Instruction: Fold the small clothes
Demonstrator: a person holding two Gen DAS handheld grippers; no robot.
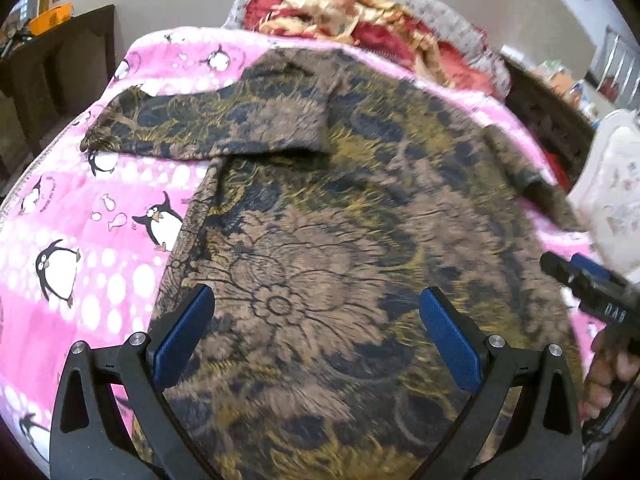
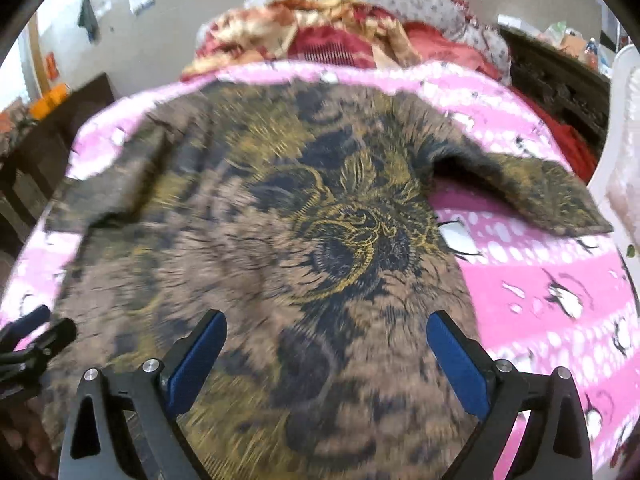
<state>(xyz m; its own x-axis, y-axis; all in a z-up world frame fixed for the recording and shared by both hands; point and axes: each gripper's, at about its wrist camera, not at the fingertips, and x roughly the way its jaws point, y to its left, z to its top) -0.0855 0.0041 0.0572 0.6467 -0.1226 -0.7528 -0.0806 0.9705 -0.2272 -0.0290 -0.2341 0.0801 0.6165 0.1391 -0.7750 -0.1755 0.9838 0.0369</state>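
Observation:
A brown, black and gold floral shirt lies flat on a pink penguin blanket. Its left sleeve is folded in across the chest. Its right sleeve lies spread out on the blanket. My left gripper is open and empty above the shirt's lower body. My right gripper is open and empty above the shirt. The right gripper also shows in the left wrist view at the right edge. The left gripper also shows in the right wrist view at the left edge.
A heap of red and gold bedding lies at the far end of the bed. A dark wooden cabinet stands to the left. A white chair and a dark shelf with clutter stand to the right.

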